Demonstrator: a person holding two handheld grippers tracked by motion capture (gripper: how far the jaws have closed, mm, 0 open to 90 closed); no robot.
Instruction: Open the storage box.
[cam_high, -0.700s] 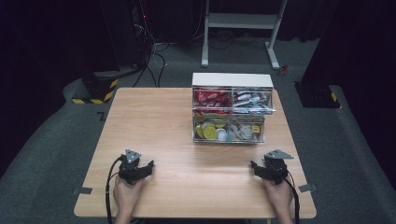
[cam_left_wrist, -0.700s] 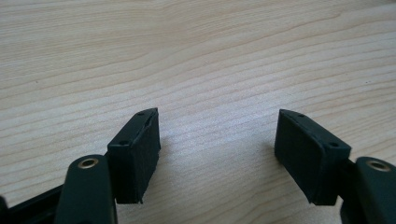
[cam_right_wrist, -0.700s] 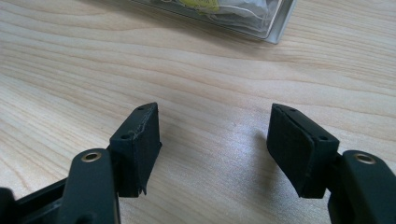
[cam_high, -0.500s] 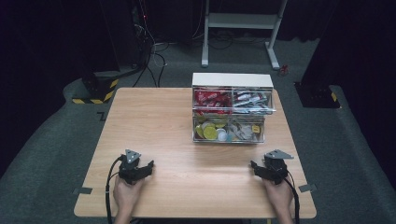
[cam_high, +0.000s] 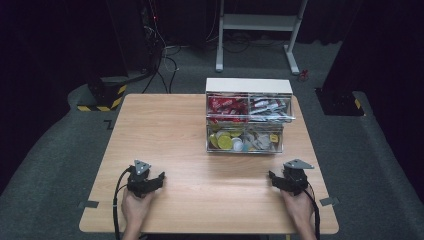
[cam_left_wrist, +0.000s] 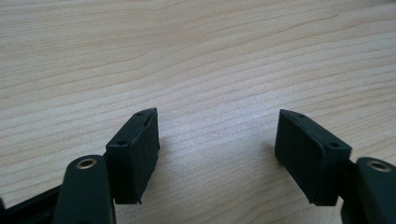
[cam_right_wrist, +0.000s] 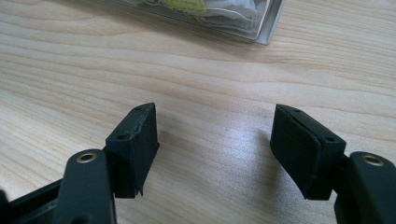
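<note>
The left hand-held gripper is rested on the pale wooden counter near its front left corner, and the right hand-held gripper near the front right corner; each is kept flat under a hand, with its jaws spread wide and nothing between them. Such a symmetrical, low placement is judged to be a ready stance. The clear plastic four-drawer organiser with a white top is set at the far edge, right of the middle, its drawer fronts turned toward the person (presumably for access). It is left untouched, well apart from both grippers, the right one being nearer.
</note>
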